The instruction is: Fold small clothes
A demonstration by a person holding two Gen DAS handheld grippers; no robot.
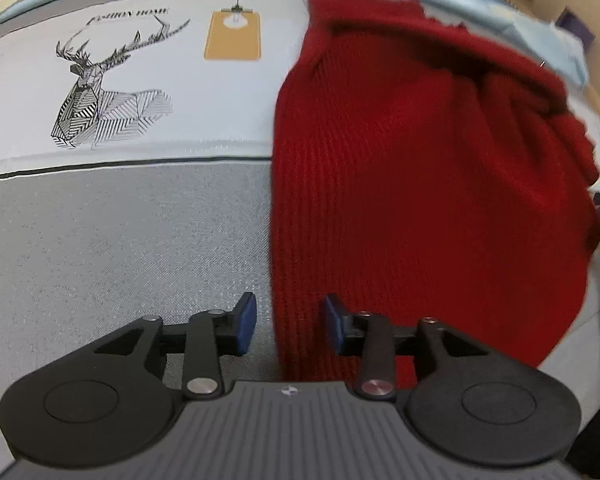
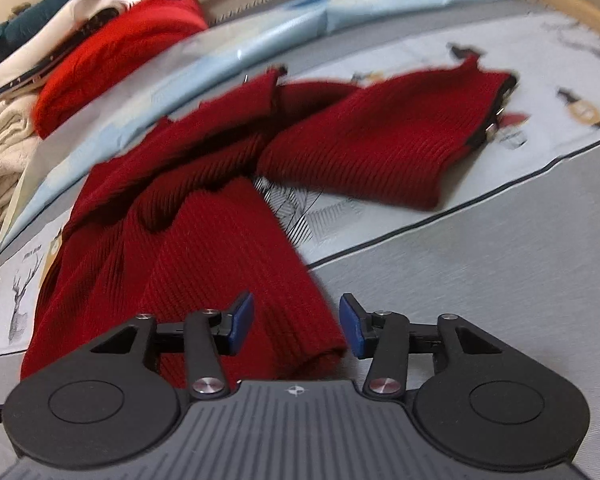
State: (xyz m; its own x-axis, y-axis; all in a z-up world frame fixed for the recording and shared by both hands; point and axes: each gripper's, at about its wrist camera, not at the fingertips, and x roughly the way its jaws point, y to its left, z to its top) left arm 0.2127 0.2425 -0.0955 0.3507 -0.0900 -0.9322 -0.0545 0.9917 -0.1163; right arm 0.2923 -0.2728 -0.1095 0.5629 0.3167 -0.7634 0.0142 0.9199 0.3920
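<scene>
A dark red ribbed knit sweater (image 1: 420, 184) lies on a grey and white printed bed sheet (image 1: 120, 240). My left gripper (image 1: 287, 326) is open, its blue pads straddling the sweater's left bottom edge. In the right wrist view the sweater (image 2: 204, 240) lies spread with one sleeve (image 2: 380, 148) stretched out to the right. My right gripper (image 2: 297, 326) is open, with the sweater's bottom right corner between its pads. Neither gripper holds the cloth.
The sheet carries a deer print (image 1: 100, 92) and an orange tag print (image 1: 233, 38). A light blue cloth (image 2: 260, 40) lies behind the sweater. A pile of other clothes, including a brighter red knit (image 2: 116, 56) and cream fabric (image 2: 4, 152), sits at the far left.
</scene>
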